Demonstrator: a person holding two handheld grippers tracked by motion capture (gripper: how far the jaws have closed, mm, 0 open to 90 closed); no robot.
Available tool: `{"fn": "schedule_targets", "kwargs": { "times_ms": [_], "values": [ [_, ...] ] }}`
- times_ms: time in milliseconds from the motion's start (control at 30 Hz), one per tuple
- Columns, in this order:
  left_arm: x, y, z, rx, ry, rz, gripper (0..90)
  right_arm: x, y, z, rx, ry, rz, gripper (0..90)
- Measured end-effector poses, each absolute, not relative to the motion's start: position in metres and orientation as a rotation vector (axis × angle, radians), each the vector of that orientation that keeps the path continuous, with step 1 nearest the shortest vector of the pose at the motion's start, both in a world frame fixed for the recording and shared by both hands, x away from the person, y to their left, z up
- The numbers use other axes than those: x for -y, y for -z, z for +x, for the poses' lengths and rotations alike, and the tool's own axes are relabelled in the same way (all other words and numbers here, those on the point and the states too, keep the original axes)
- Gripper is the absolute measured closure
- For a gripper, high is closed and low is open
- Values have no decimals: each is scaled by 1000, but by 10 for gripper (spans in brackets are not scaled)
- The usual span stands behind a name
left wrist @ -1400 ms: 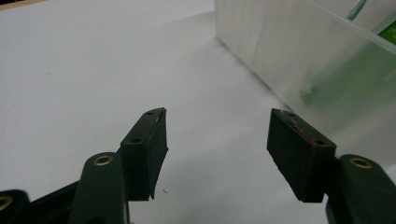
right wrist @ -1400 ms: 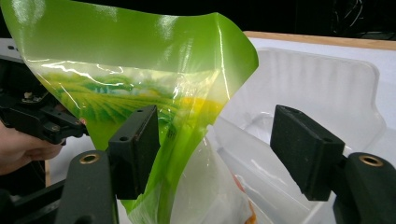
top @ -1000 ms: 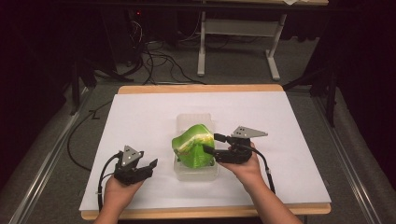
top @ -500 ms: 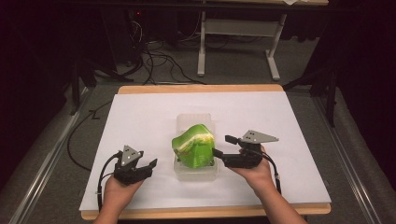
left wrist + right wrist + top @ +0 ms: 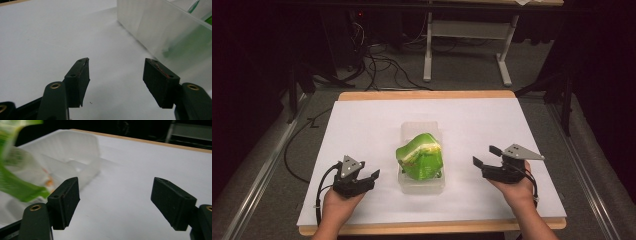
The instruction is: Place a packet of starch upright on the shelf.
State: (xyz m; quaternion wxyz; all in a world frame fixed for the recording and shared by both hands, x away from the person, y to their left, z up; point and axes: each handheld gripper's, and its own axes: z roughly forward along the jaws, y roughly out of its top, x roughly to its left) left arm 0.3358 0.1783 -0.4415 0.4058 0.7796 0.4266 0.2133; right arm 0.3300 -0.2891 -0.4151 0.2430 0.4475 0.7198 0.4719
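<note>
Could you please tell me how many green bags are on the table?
1: a crumpled green plastic bag sits in the clear plastic container at the table's centre. Anything beneath it would be hidden.

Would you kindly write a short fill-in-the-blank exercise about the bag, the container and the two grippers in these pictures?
1. The green bag sits in a clear plastic ____.
2. The jaws of the right gripper are ____ and hold nothing.
3. The left gripper rests on the ____ table cover, its jaws apart.
4. The bag's main colour is ____.

Missing words: container; open; white; green
</note>
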Motion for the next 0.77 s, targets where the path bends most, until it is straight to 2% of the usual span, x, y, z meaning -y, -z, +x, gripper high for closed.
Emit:
{"fn": "schedule_targets", "kwargs": {
  "times_ms": [233, 767],
  "values": [
    [-179, 442, 337, -1089, -537, 1967, 385, 324, 431, 327, -1897, -1172, 1317, 256],
    [-183, 441, 338, -1115, -544, 1940, 384, 319, 434, 331, -1924, -1184, 1317, 262]
  ]
}}
